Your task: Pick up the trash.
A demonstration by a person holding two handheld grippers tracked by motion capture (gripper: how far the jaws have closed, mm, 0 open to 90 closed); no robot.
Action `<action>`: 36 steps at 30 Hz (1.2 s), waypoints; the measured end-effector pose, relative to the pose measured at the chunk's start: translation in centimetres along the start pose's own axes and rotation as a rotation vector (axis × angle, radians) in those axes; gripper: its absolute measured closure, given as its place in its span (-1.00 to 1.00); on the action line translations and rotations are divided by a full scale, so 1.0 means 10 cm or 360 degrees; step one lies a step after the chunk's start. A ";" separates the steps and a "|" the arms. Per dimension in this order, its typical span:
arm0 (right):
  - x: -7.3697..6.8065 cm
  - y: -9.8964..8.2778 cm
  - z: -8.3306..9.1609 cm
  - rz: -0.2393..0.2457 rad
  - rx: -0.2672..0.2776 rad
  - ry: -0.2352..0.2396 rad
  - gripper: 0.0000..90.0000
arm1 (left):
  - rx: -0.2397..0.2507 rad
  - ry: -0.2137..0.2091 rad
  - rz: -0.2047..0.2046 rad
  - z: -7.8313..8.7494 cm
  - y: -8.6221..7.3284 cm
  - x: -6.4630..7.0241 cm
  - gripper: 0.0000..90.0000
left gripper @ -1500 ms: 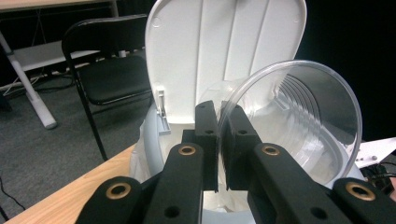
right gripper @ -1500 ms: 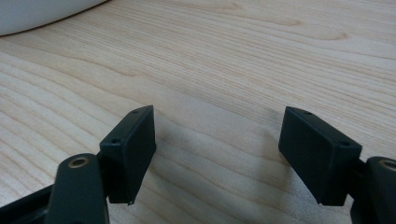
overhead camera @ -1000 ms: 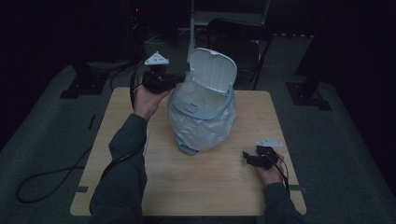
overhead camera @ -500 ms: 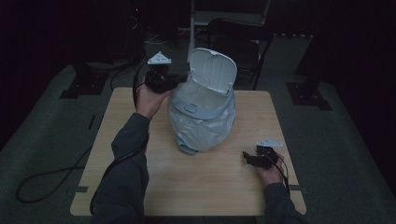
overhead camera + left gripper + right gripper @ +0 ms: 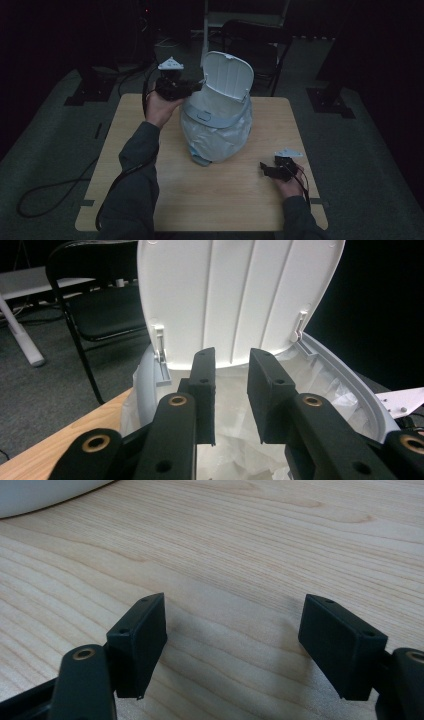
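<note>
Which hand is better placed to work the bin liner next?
Left. Its tongs hover at the open bin, over the liner. The right tongs sit apart on the table.

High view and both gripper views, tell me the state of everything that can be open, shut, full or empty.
Bin lid: open, tipped up and back.
Bin: upright on the table, lined with a white bag.
Left tool: jaws just opening, nothing between them, pointed into the bin.
Right tool: jaws wide open, empty, low over the table.
</note>
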State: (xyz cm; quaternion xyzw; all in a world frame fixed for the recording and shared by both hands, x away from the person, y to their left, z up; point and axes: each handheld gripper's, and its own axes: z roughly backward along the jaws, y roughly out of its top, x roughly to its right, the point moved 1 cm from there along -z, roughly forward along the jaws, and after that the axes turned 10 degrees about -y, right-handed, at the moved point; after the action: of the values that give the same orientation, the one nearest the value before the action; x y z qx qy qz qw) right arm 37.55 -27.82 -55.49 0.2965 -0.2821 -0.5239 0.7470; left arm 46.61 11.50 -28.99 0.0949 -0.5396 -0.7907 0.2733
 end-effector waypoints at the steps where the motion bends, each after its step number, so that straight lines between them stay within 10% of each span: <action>1: 0.00 0.00 0.00 0.0000 0.0000 0.0000 -0.42 | 0.0001 0.0001 0.0001 0.01 0.00 0.00 0.63; 36: 0.00 0.00 0.00 0.0000 0.0000 0.0000 -0.42 | 0.0008 0.0129 0.0210 0.75 -0.80 -0.17 0.40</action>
State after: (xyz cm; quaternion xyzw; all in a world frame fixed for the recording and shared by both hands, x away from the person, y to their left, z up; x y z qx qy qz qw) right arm 37.55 -27.82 -55.49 0.2965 -0.2822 -0.5237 0.7471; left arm 42.09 20.55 -33.48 0.0917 -0.5351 -0.7652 0.3460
